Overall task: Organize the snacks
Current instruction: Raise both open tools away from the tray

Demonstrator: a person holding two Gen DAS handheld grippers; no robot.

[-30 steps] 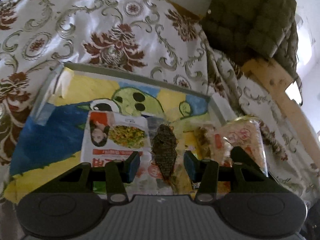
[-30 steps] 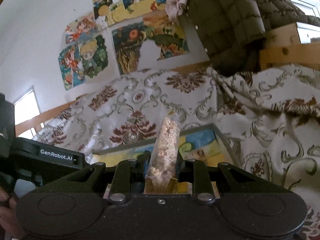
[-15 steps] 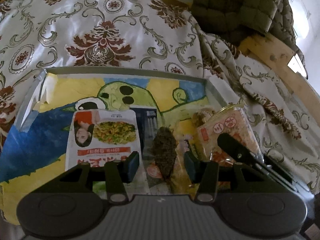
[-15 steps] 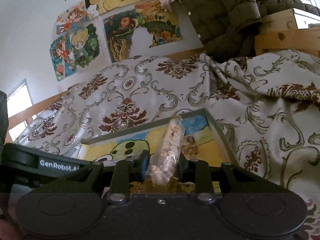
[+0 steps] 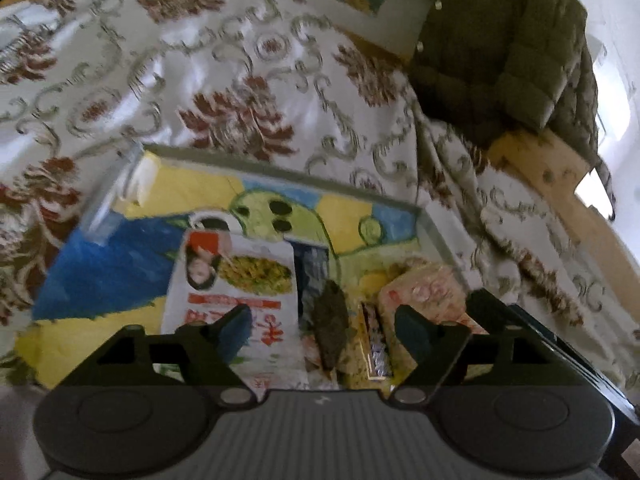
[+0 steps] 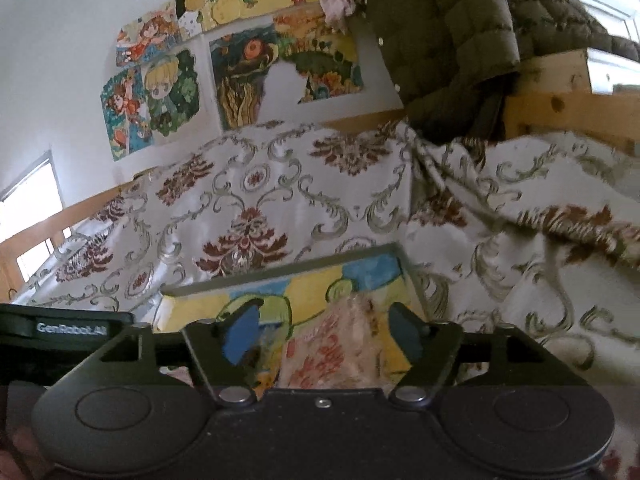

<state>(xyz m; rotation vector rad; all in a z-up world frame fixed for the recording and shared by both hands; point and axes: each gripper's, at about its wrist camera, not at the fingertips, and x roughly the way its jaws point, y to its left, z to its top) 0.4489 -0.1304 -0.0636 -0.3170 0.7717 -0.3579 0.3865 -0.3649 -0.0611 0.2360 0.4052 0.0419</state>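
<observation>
A white snack packet (image 5: 232,280), printed with a photo of a yellow-green dish and red lettering, is seen lying flat in a shallow tray (image 5: 280,172) whose floor is painted in blue, yellow and green. Just to its right a dark, rough-textured snack (image 5: 330,320) is laid in a clear wrapper, and beside that a small foil-edged packet (image 5: 376,344). At the tray's right end a clear bag of pale puffed pieces with red print (image 5: 420,288) is lying near the corner; in the right wrist view the same bag (image 6: 332,352) is seen lying in the tray between the two blue pads, touched by neither.

The left claw (image 5: 324,334) is held low over the near part of the tray with its jaws opening; the dark snack and the white packet are seen beyond the gap, and nothing is gripped. The right claw (image 6: 324,334) is likewise released, its jaws opening with the puffed bag free below them. Part of the right claw's black body is visible at the right edge of the left wrist view.

The tray is set on a bed covered by a cream spread with maroon floral scrolls (image 6: 256,208). Behind it an olive quilted jacket (image 6: 448,32) is draped over a wooden frame (image 6: 560,104), and coloured drawings (image 6: 240,60) are fixed to the white wall.
</observation>
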